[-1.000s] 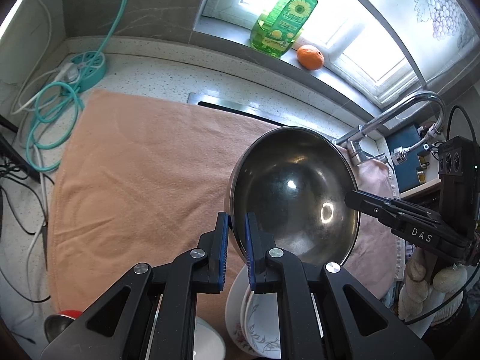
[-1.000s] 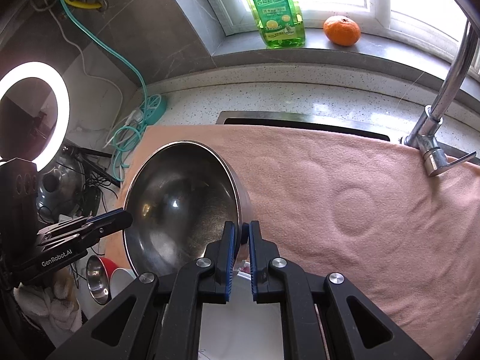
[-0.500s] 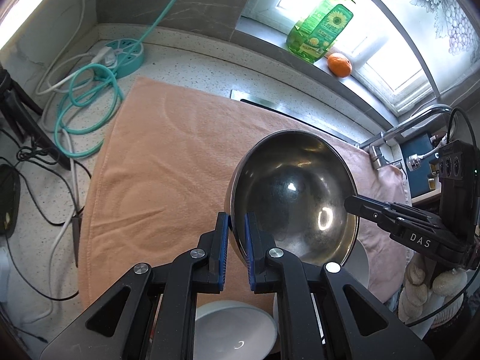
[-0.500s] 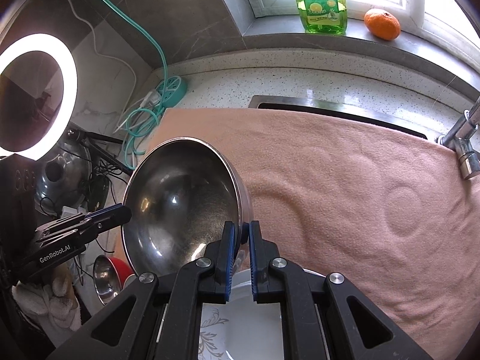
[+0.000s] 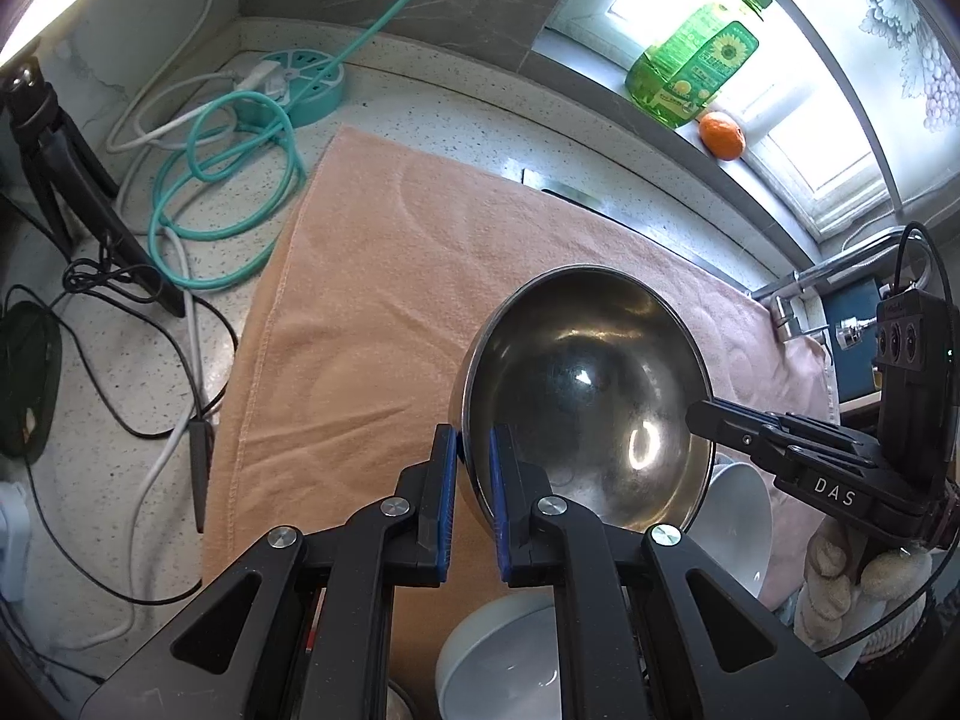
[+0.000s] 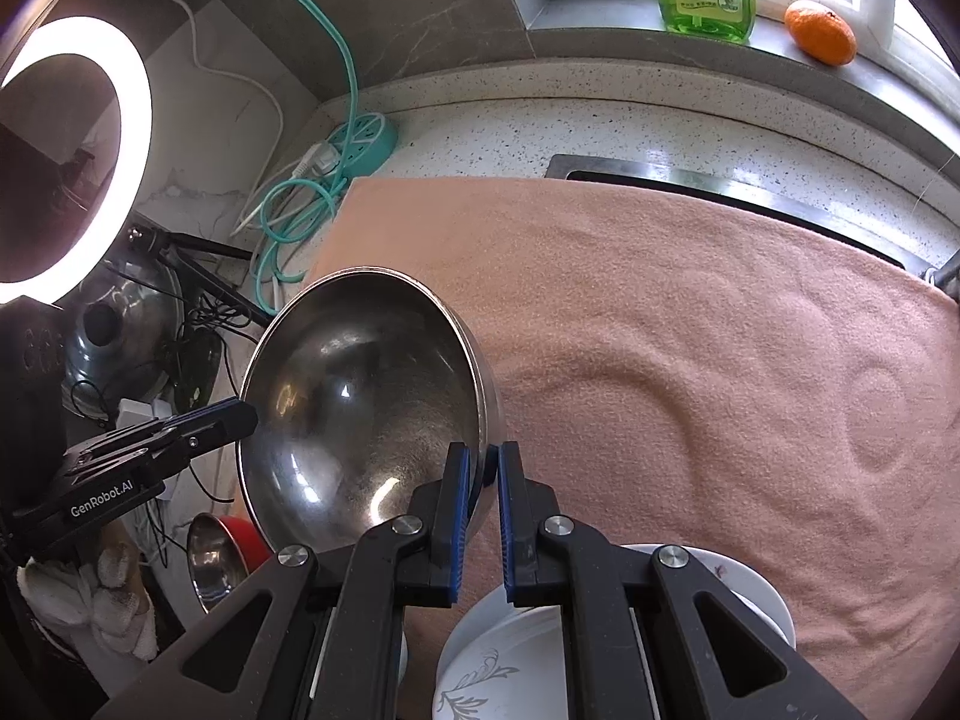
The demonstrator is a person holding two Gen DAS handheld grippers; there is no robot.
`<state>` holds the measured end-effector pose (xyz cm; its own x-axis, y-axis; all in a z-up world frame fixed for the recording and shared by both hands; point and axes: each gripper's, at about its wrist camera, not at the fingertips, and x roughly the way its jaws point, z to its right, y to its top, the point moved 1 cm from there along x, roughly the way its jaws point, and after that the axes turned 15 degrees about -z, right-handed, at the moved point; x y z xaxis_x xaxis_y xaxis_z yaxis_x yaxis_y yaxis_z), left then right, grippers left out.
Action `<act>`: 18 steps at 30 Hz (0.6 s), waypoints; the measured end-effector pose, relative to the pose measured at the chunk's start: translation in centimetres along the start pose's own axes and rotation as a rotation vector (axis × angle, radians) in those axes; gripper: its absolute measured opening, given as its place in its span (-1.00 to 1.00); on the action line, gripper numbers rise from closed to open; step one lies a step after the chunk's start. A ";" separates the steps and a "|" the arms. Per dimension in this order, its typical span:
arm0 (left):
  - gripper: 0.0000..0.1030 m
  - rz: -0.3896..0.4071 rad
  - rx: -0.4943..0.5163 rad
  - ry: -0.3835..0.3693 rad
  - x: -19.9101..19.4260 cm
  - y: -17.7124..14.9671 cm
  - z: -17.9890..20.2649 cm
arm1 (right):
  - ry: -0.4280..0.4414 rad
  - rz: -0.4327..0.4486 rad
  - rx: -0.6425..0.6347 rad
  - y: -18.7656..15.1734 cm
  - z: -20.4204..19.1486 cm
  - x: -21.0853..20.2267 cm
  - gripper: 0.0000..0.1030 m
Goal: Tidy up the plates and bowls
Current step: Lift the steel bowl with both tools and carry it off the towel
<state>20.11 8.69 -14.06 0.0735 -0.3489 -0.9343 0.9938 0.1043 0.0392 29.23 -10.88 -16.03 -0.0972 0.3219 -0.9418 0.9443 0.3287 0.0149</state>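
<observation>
A large steel bowl hangs tilted above a peach towel, held by both grippers. My left gripper is shut on the bowl's near-left rim; in the right wrist view its black fingers show at the bowl's left edge. My right gripper is shut on the opposite rim, and its fingers reach in from the right in the left wrist view. White bowls and a white patterned dish sit below the grippers. A small steel bowl lies in a red one.
A teal power strip with coiled cables, a black tripod and a ring light crowd the left counter. A green soap bottle and an orange stand on the sill. A faucet is at the right.
Both grippers have carried the steel bowl leftwards over the towel and slightly lower. The cables and tripod have come into view, and the white bowls beneath have shifted.
</observation>
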 end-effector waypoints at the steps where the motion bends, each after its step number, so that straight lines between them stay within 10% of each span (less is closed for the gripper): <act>1: -0.82 -0.003 -0.001 0.001 0.1 0.0 -0.2 | -0.001 -0.002 0.001 0.1 -0.1 0.2 -0.83; 18: -0.82 -0.021 -0.024 0.006 0.9 0.8 -1.8 | 0.000 -0.036 0.011 0.7 -1.2 2.5 -0.82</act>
<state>20.83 10.15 -15.56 0.0523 -0.3460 -0.9368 0.9927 0.1198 0.0112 29.27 -8.74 -17.96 -0.1314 0.3100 -0.9416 0.9435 0.3306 -0.0229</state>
